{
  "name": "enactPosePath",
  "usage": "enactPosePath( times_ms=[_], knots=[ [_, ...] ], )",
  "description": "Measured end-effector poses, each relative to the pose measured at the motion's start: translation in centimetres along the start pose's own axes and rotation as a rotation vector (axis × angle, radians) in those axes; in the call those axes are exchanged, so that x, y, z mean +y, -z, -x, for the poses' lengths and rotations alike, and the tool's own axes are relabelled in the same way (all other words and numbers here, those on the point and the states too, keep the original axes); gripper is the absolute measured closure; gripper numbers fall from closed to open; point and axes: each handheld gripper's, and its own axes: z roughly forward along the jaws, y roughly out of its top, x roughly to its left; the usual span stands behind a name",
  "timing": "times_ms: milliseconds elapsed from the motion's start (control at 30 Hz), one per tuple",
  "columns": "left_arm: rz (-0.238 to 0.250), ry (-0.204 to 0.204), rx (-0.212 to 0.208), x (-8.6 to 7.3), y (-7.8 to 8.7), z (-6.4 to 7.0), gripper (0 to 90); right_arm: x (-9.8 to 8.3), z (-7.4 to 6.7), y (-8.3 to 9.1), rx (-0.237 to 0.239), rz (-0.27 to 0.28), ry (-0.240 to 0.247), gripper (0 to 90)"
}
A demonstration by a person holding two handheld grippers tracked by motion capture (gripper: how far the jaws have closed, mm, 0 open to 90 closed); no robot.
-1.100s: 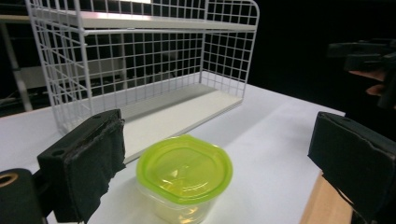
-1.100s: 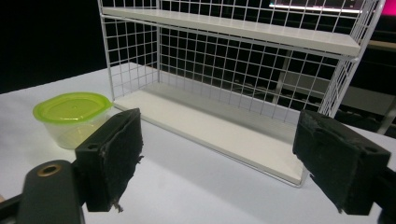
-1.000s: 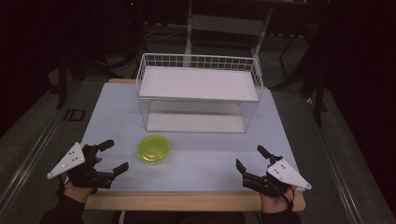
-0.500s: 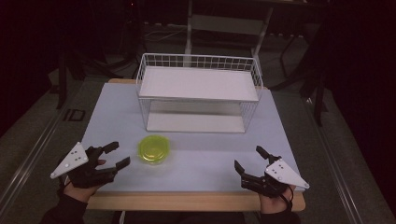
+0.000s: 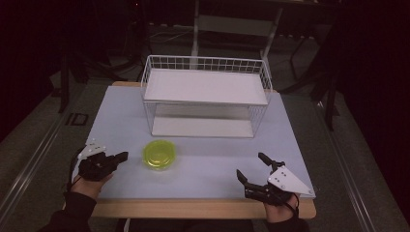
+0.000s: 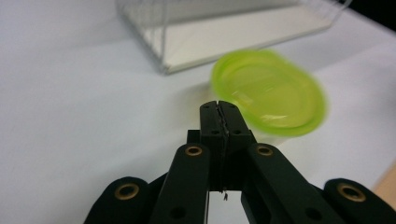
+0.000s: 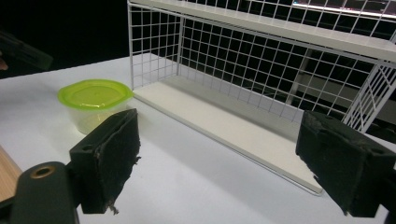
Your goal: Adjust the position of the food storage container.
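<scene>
**Closed jaws beside a light tub — a nudge is the main risk**

The green-lidded container stands on the table toward its near edge, left of the middle, just in front of the white wire shelf rack and apart from it. The left gripper lies near the table's near-left corner, pointing at the container with a small gap between; its jaws have just been closing and now meet pad to pad with nothing between them, as the left gripper view makes plain. The right gripper rests near the near-right corner, well apart from the container, jaws spread wide and holding nothing.

What could go wrong from here, as I judge it:

- With the jaws shut, the left gripper cannot take the container at all. If it presses forward as it is, the tips would likely push the tub toward the rack or tip it — it looks light and shows no contents.
- Reopening close to the tub could knock the lid's rim with an outer jaw and slide the container sideways.
- A grip on the thin lid edge alone might pop the lid off instead of lifting the tub.
- A lift toward the rack risks catching the wire front or the upper shelf if the container comes in too high or tilted.
</scene>
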Motion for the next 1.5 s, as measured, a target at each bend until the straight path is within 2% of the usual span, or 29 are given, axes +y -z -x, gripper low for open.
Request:
enactPosePath(
  times_ms=[33, 67, 133, 167, 200, 233, 267, 300, 400, 467, 633, 867, 1033, 1067, 1267, 1333, 1500],
  knots=[
    [0.000, 0.000, 0.000, 0.0, 0.0, 0.0, 90.0, 0.0, 0.0, 0.0, 0.000, -0.002, 0.003, 13.4],
    [-0.043, -0.006, 0.010, -0.1, -0.7, 0.0, 90.0, 0.0, -0.1, 0.0, 0.001, -0.001, 0.003, 13.4],
    [-0.058, -0.006, 0.002, -0.1, -1.1, 0.1, 90.0, 0.0, -0.1, -0.1, 0.004, -0.001, 0.003, 13.4],
    [-0.089, -0.008, -0.007, -0.1, -2.1, 0.2, 90.0, 0.0, -0.2, -0.1, 0.007, -0.004, 0.004, 13.4],
    [-0.089, -0.008, -0.007, -0.1, -2.1, 0.2, 90.0, 0.0, -0.2, -0.1, 0.007, -0.004, 0.004, 13.4],
    [-0.114, 0.001, -0.009, -0.3, -2.8, 0.4, 90.0, 0.0, -0.2, -0.1, 0.008, -0.005, 0.005, 13.4],
    [-0.132, 0.035, -0.030, -0.4, -3.4, 0.5, 90.0, 0.0, -0.2, -0.1, 0.013, -0.007, 0.004, 13.4],
    [-0.141, 0.041, -0.024, -0.5, -3.6, 0.6, 90.0, 0.0, -0.2, -0.1, 0.011, -0.006, 0.008, 13.5],
    [-0.137, 0.045, -0.019, -0.5, -3.8, 0.6, 90.0, 0.0, -0.2, 0.0, 0.013, -0.001, 0.010, 13.5],
    [-0.155, 0.053, -0.036, -0.5, -4.4, 0.5, 90.0, 0.0, -0.1, 0.0, 0.017, 0.000, 0.005, 13.5],
    [-0.163, 0.072, -0.081, -0.2, -5.9, 1.1, 90.0, 0.0, -0.1, 0.0, 0.021, -0.001, 0.006, 13.6],
    [-0.177, 0.052, -0.134, 0.2, -7.8, 2.7, 90.0, 0.1, -0.1, 0.1, 0.019, 0.001, 0.006, 13.6],
    [-0.177, 0.055, -0.146, 0.4, -8.4, 3.2, 90.0, 0.1, -0.1, 0.1, 0.023, 0.000, 0.007, 13.6],
    [-0.178, 0.041, -0.151, 0.6, -8.8, 3.5, 90.0, 0.1, -0.1, 0.1, 0.025, -0.003, 0.010, 13.6],
    [-0.187, 0.040, -0.165, 1.0, -10.1, 4.1, 90.0, 0.1, -0.3, 0.0, 0.030, -0.010, 0.022, 13.6],
    [-0.189, 0.024, -0.165, 1.4, -10.9, 4.5, 90.0, 0.1, -0.3, 0.0, 0.032, -0.012, 0.021, 13.6],
    [-0.186, 0.035, -0.174, 2.0, -12.1, 5.0, 90.0, 0.0, -0.3, 0.0, 0.035, -0.011, 0.020, 13.6]
  ],
)
